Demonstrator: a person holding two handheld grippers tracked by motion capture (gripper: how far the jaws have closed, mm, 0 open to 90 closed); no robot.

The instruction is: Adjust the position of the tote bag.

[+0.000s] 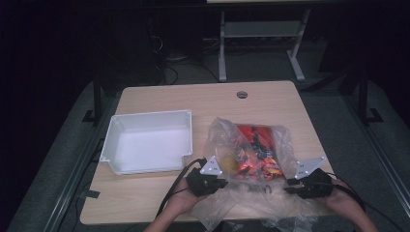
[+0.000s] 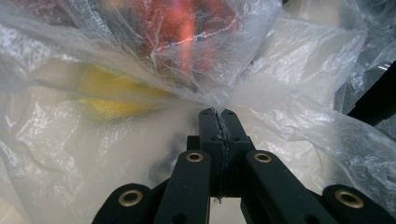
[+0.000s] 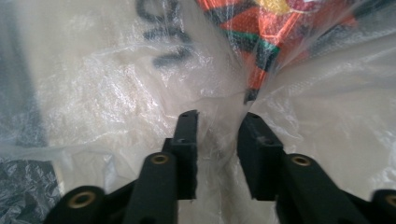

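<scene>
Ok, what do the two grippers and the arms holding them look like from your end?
Both grippers, left and right, are black, with flat two-bar jaws pinned by brass-coloured rivets. Each carries a grey three-cornered plate with small dark holes on top, and a black cable trails back from each. The forearms entering from the bottom edge show no sleeves.

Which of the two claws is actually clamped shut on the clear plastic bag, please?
The left claw: its jaws are pressed together on a fold of the plastic bag. The right claw has a gap between its jaws.
</scene>
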